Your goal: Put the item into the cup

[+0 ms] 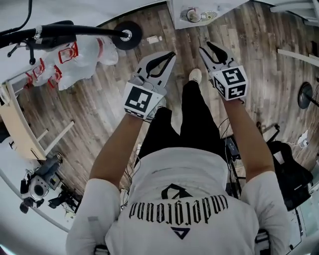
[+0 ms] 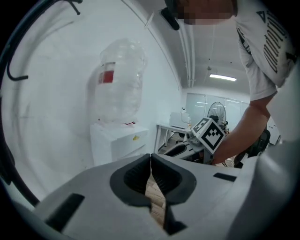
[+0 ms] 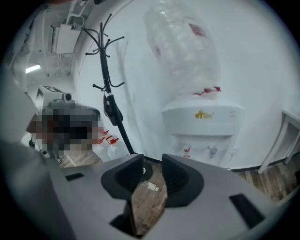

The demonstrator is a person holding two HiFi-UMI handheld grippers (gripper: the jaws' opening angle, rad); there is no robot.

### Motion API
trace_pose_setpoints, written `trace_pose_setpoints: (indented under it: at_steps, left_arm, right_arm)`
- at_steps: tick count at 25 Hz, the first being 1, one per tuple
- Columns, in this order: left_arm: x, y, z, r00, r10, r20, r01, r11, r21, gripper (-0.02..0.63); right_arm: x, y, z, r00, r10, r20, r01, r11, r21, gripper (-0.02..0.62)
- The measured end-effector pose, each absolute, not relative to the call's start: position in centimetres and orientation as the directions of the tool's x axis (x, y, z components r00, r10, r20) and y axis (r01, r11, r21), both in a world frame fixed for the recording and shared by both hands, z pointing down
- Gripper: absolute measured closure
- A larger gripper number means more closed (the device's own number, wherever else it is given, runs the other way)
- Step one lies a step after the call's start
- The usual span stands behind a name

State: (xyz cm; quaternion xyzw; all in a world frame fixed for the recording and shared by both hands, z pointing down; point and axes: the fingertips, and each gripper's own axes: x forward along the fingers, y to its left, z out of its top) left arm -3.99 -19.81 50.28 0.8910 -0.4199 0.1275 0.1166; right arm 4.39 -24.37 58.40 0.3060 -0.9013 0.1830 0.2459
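Note:
No cup or item shows clearly in any view. In the head view I hold both grippers out in front at waist height, over a wooden floor [image 1: 99, 109]. My left gripper [image 1: 169, 57] points up and right. In the left gripper view its jaws [image 2: 150, 157] meet at the tips with nothing between them. My right gripper [image 1: 204, 48] points up and left. In the right gripper view its jaws [image 3: 153, 161] stand apart, and only floor shows through the gap. The right gripper's marker cube [image 2: 207, 133] appears in the left gripper view.
A water dispenser [image 3: 201, 126] with a clear bottle stands against the white wall, also in the left gripper view [image 2: 117, 140]. A black coat stand [image 3: 108, 79] has its round base [image 1: 127, 35] near white bags [image 1: 79, 57]. A white table [image 1: 177, 15] carries a round object [image 1: 193, 15]. A camera [image 1: 37, 187] sits lower left.

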Motion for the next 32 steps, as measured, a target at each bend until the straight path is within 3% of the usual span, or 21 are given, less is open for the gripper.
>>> trace_pose_setpoints:
  at_steps: [13,21,32]
  left_arm:
    - [-7.2,-4.0,32.4,0.741,-0.653,0.158,-0.669,-0.738,0.090,0.600]
    - [-9.2,1.7,24.3,0.774,-0.632,0.043,-0.633,-0.772,0.057,0.600]
    - [-12.4,3.8,21.0,0.758,-0.652,-0.035,-0.650,-0.758,0.040,0.600]
  right_arm:
    - [2.0,-9.2,35.0,-0.734,-0.600,0.317,-0.654,0.751,-0.094,0.589]
    - [1.1,-1.4,29.7,-0.752,-0.604,0.266,-0.626,0.780,0.000,0.589]
    - [1.1,2.7,24.0,-0.738,-0.650,0.180,-0.654,0.755,0.045,0.591]
